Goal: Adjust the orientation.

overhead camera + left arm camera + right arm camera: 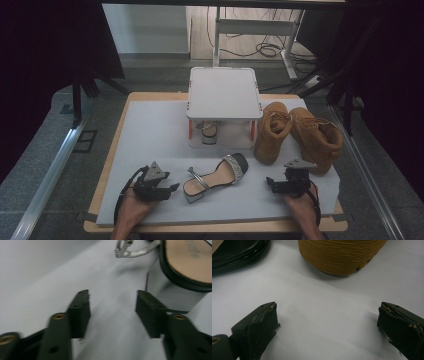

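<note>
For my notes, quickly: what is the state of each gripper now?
Left gripper: open, holding nothing; the sandal heel lies just beyond its jaws.
Right gripper: wide open, holding nothing.

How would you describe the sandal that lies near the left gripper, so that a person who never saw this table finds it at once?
Look at the grey mat on the table, in front of the white two-level stand. The heeled sandal lies there on the mat, between the left gripper and the tan boots. Unlike the boots, it is flat and open, with a black sole, a glittery toe strap and a silver ankle strap.
</note>
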A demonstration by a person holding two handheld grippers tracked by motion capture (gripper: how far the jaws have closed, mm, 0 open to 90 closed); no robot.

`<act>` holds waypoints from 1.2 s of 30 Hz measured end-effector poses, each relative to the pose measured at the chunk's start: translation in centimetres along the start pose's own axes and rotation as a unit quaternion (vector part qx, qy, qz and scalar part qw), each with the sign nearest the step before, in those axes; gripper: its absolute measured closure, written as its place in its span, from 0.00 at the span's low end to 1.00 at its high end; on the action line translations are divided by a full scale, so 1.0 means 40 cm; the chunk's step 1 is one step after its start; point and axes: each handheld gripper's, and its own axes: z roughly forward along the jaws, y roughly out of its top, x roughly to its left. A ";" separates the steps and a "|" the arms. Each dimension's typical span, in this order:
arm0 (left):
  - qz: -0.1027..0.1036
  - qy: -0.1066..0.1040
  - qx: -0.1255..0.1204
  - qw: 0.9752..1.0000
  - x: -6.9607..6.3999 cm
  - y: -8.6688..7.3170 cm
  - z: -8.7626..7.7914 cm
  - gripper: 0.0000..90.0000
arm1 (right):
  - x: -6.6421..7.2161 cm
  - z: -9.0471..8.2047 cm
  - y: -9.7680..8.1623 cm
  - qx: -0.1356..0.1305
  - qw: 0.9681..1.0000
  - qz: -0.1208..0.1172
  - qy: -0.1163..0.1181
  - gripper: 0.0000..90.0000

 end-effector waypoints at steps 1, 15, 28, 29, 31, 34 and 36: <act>0.002 -0.006 0.002 1.000 -0.003 0.002 0.004 0.60 | 0.000 0.000 0.000 0.000 1.000 0.000 0.000 0.03; 0.016 -0.051 -0.003 0.999 -0.042 0.021 0.031 0.98 | 0.000 0.000 0.000 0.000 1.000 -0.001 0.000 0.03; 0.006 -0.062 -0.012 0.998 -0.085 0.004 0.023 0.99 | 0.000 0.000 0.000 0.000 1.000 0.000 0.000 0.03; 0.006 -0.062 -0.012 0.998 -0.088 0.004 0.022 0.99 | 0.000 0.000 0.000 0.000 1.000 0.000 0.000 0.03; 0.007 -0.061 -0.012 0.998 -0.098 0.002 0.021 0.99 | 0.000 0.000 0.000 0.000 1.000 -0.001 0.000 0.03; 0.006 -0.060 -0.013 0.998 -0.107 0.002 0.024 0.99 | 0.000 0.000 0.000 0.000 1.000 0.000 0.000 0.03; 0.002 -0.055 -0.011 0.998 -0.107 0.002 0.026 0.98 | 0.000 0.000 0.000 0.000 1.000 0.000 0.000 0.03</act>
